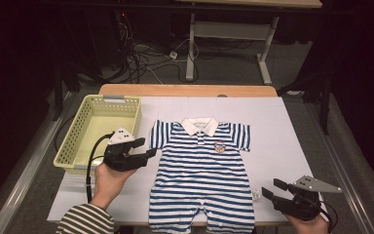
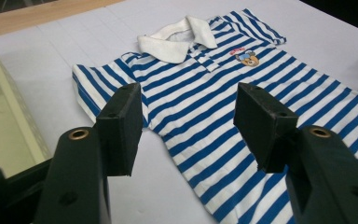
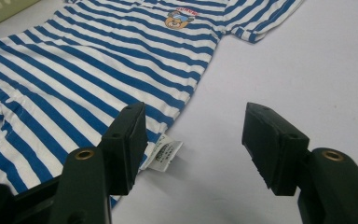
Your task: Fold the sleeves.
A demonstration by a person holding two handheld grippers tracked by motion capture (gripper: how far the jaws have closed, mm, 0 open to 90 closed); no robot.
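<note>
A blue-and-white striped baby romper with a white collar and a bear badge lies flat on the white table cover, legs toward the near edge. My left gripper hovers open just left of its left sleeve, jaws empty and pointing at the garment. My right gripper stands open near the front right, beside the romper's lower right hem. A white care label sticks out from that hem, just past the right gripper's left jaw.
A pale yellow plastic basket stands at the left edge of the table, close behind my left gripper. White cover lies bare to the right of the romper. Cables and a desk frame sit on the floor beyond the table.
</note>
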